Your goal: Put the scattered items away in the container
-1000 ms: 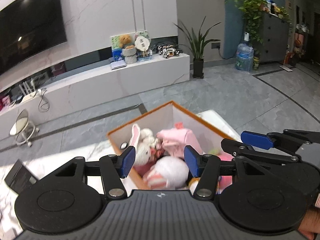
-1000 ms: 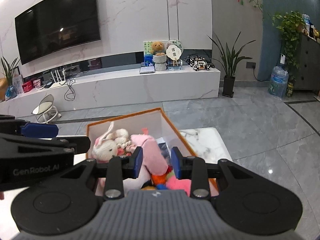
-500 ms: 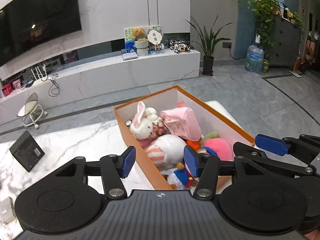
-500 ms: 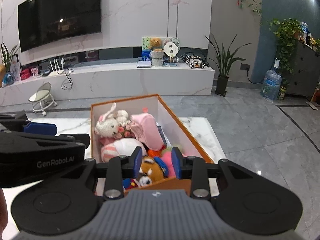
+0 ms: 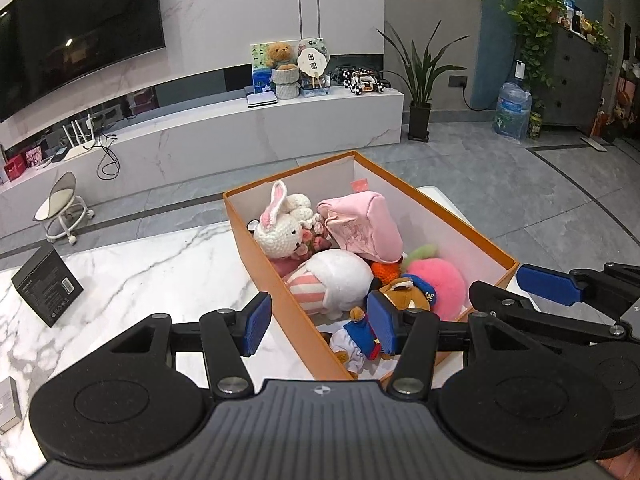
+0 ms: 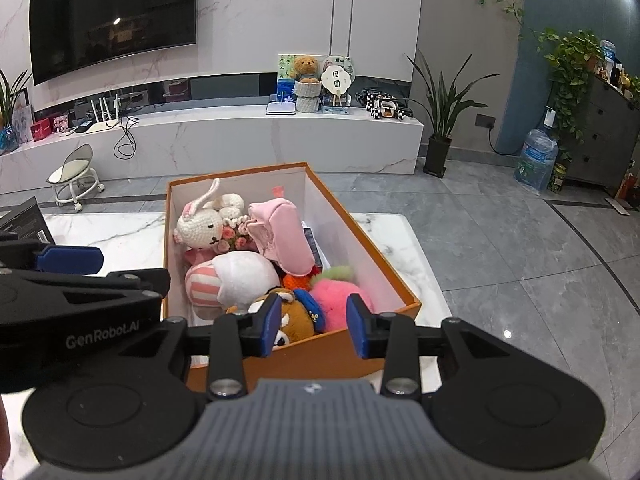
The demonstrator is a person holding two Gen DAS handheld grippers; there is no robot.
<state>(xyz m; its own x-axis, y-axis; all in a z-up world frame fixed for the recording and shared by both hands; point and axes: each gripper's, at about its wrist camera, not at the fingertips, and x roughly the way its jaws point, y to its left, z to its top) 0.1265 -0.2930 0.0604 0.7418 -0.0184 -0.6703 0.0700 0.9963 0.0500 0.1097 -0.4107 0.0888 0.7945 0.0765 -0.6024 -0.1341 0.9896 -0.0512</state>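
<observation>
An orange cardboard box (image 5: 256, 246) (image 6: 344, 216) stands on the white marble table (image 5: 160, 272). It holds several soft toys: a white crochet rabbit (image 5: 280, 228) (image 6: 202, 226), a pink pouch (image 5: 366, 226) (image 6: 280, 232), a white and pink striped plush (image 5: 334, 278) (image 6: 236, 276), a pink fluffy ball (image 5: 438, 280) (image 6: 340, 298) and a brown bear in a blue cap (image 5: 408, 298) (image 6: 298, 316). My left gripper (image 5: 318, 324) is open and empty over the box's near left edge. My right gripper (image 6: 312, 330) is open and empty over the box's near wall.
A black box (image 5: 46, 280) (image 6: 22, 220) stands on the table at the left. A small grey box (image 5: 10, 404) lies at the near left edge. Beyond the table are the grey tiled floor, a white stool (image 5: 60, 208) and a long TV bench (image 5: 240, 128).
Both grippers have drawn back and up from the box, so more of it and its toys shows. Both stay open and empty.
</observation>
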